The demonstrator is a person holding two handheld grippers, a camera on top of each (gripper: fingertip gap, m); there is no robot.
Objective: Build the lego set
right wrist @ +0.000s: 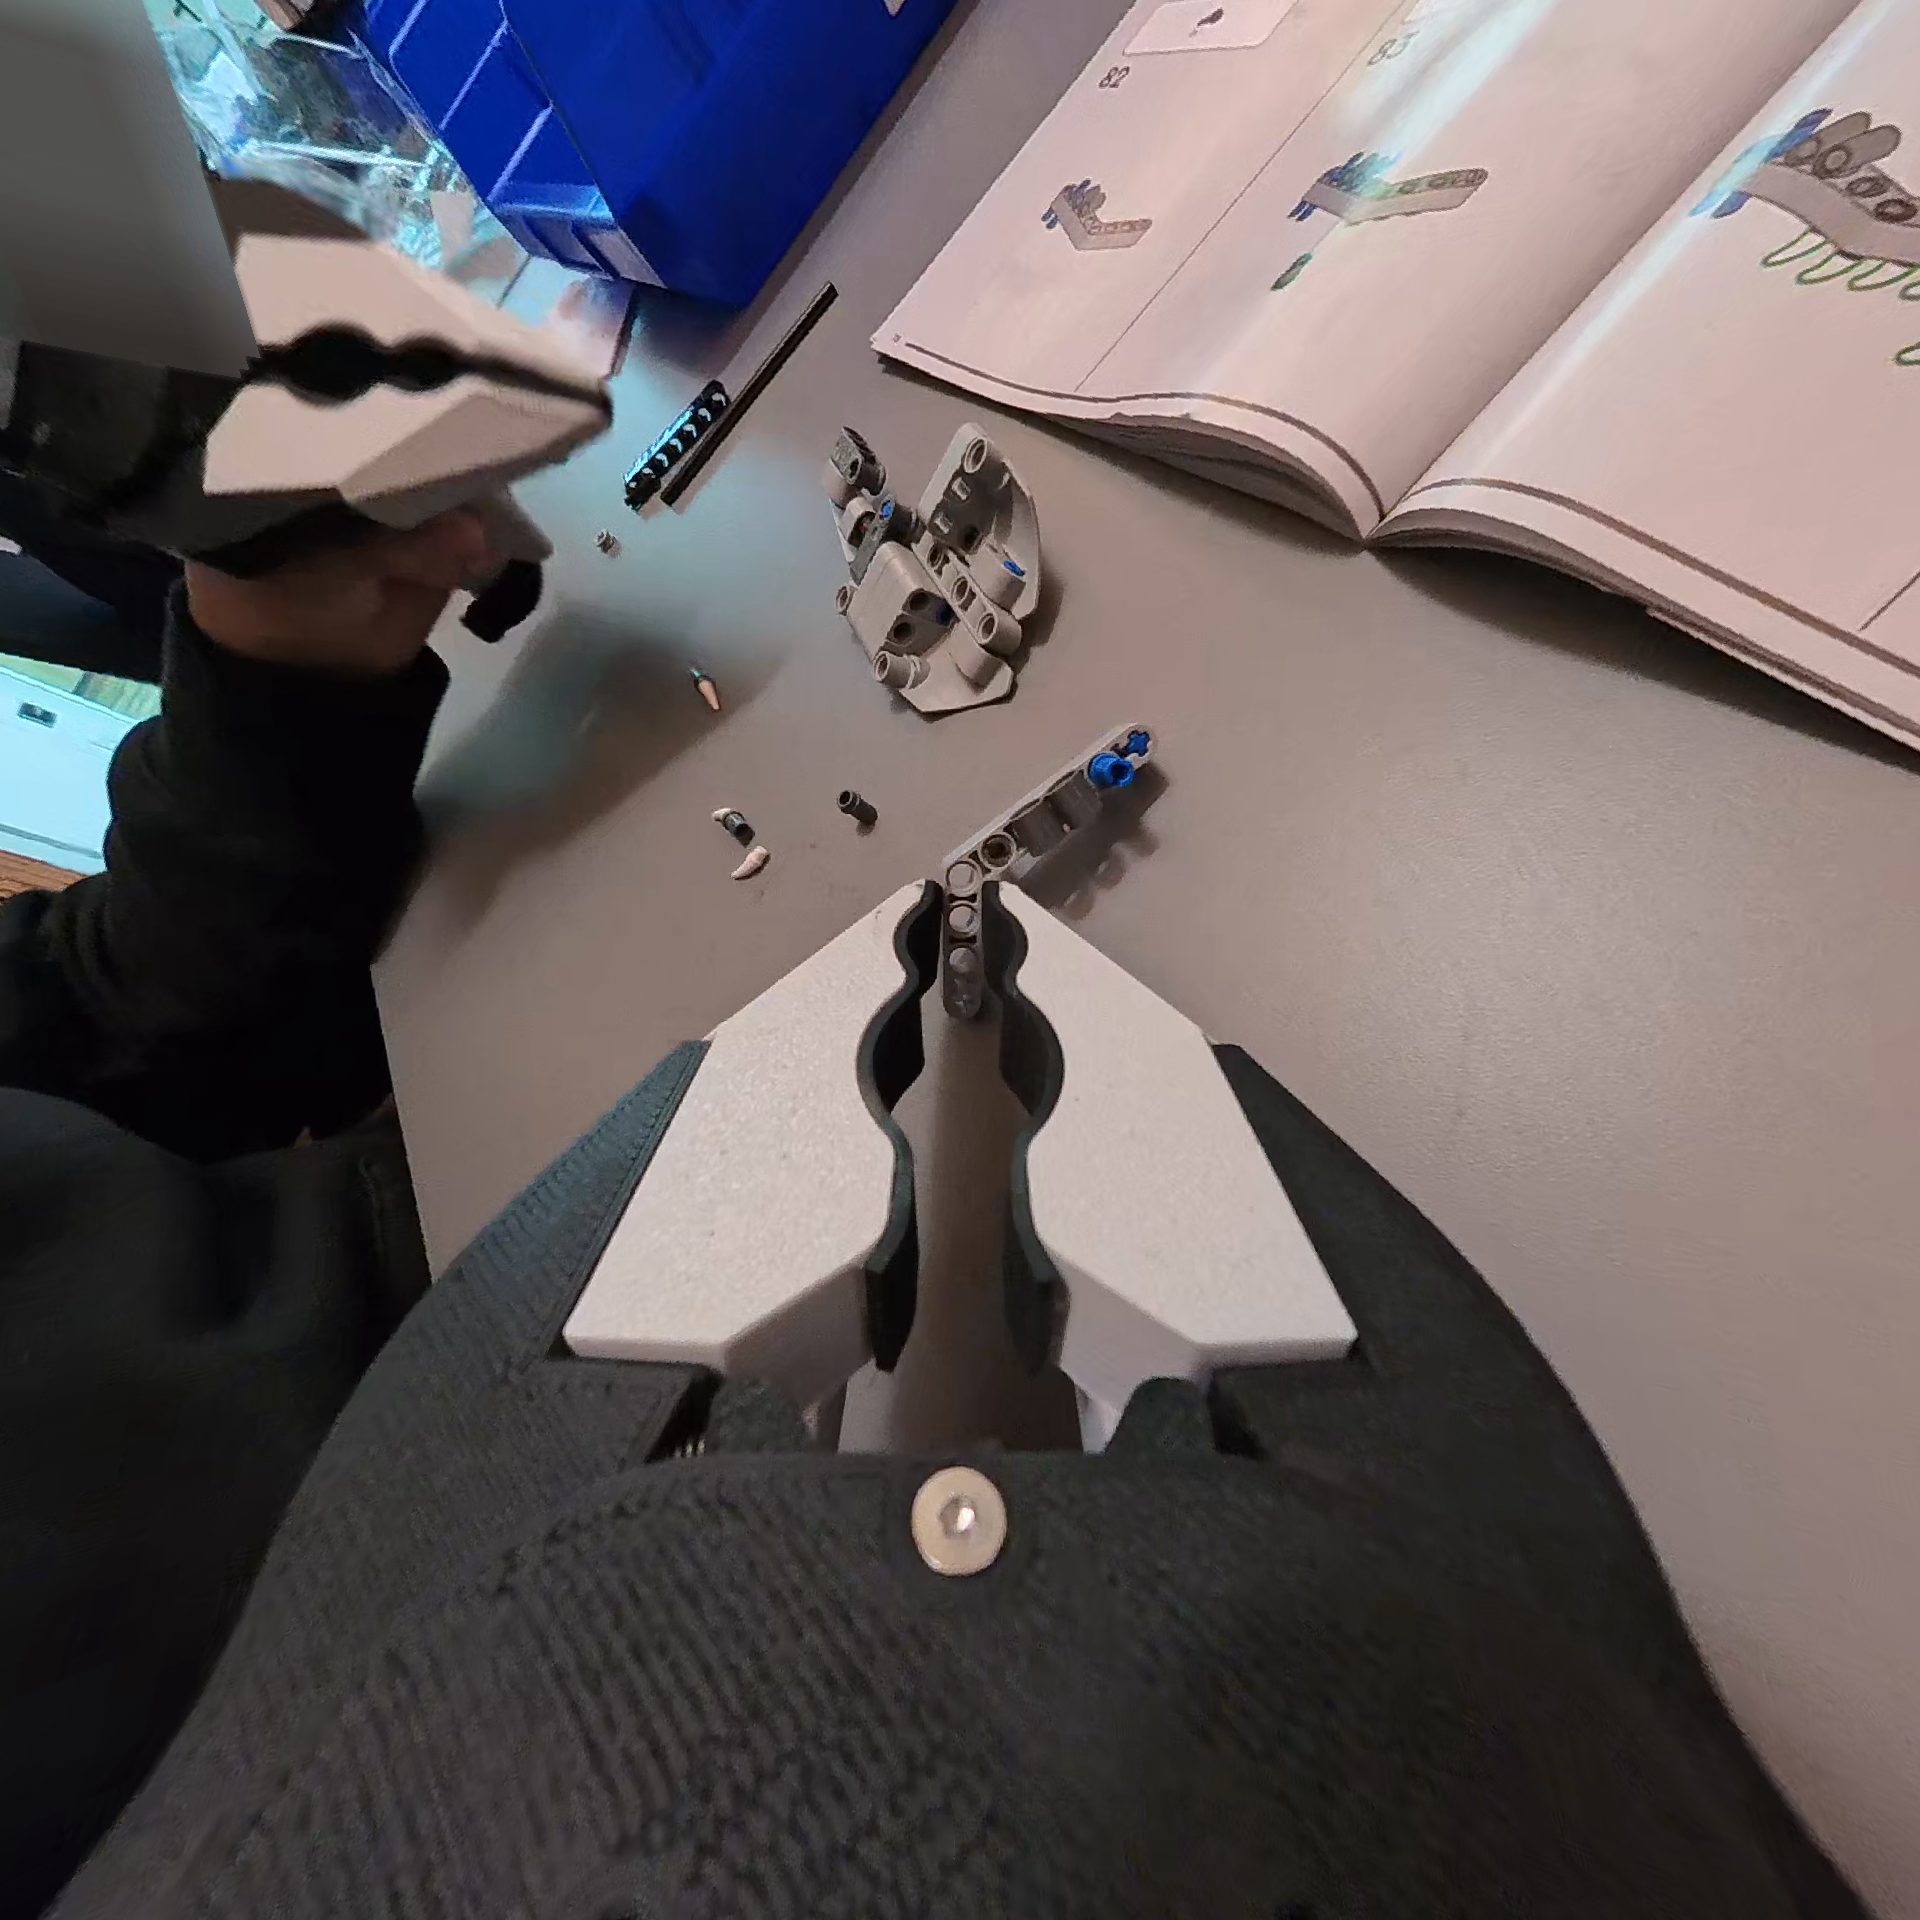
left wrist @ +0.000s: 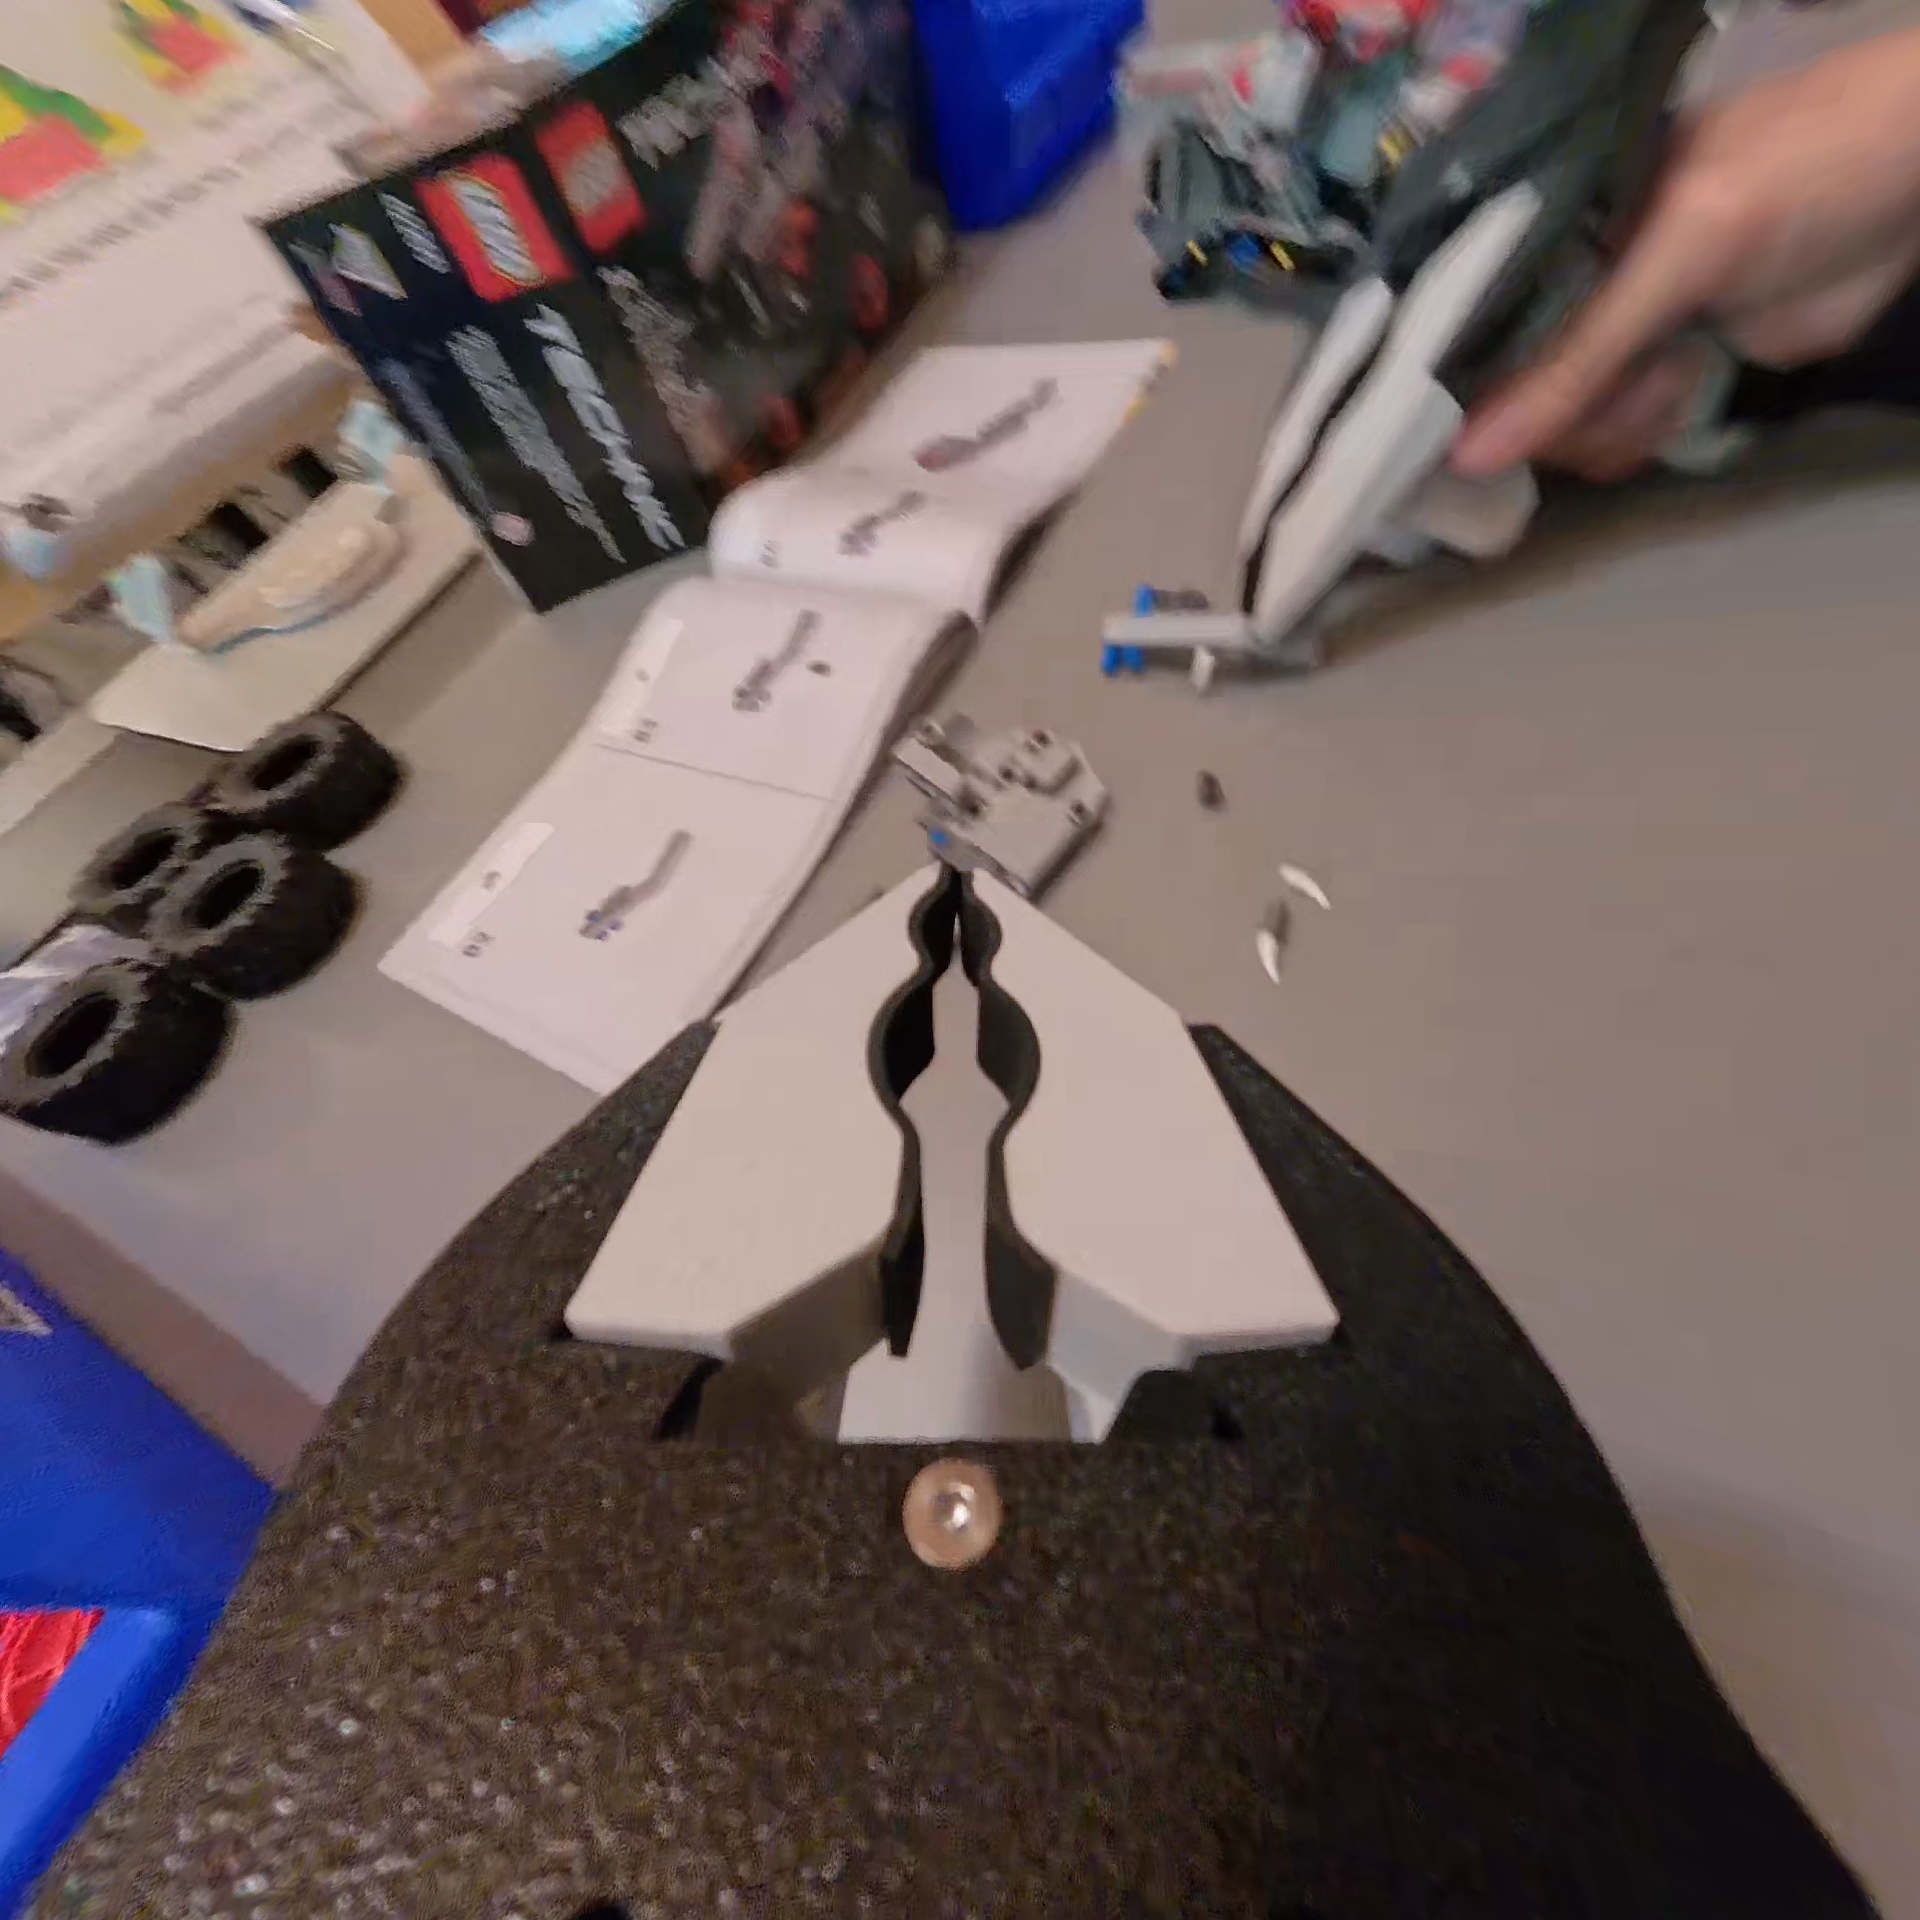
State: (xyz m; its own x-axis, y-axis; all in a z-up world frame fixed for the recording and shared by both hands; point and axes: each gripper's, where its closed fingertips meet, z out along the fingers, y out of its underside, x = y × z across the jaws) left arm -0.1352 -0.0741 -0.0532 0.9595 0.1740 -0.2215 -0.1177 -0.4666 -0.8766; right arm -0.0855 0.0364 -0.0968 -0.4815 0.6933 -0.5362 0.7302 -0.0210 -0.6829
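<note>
My right gripper [right wrist: 966, 906] is shut on one end of a grey bent lego beam [right wrist: 1044, 816] that carries blue pins at its far end. The beam lies low on the grey table. The left wrist view shows this gripper [left wrist: 1268, 608] and the beam [left wrist: 1164, 629] at the right. My left gripper [left wrist: 954, 883] is shut, with nothing visible between its tips, and is raised above the table. It shows blurred at the upper left of the right wrist view [right wrist: 582, 400]. A grey lego assembly [left wrist: 1013, 800] [right wrist: 935, 582] lies on the table between the two grippers.
An open instruction booklet [left wrist: 790, 665] [right wrist: 1455, 312] lies beyond the assembly. White tooth pieces [left wrist: 1304, 883] [right wrist: 750, 862], a small black pin [right wrist: 857, 808], and a black axle [right wrist: 748, 395] are scattered about. Black tyres [left wrist: 208, 894], the set's box [left wrist: 623, 312] and a blue bin [right wrist: 707, 125] stand around. There is about 15 cm between the tips of the two grippers.
</note>
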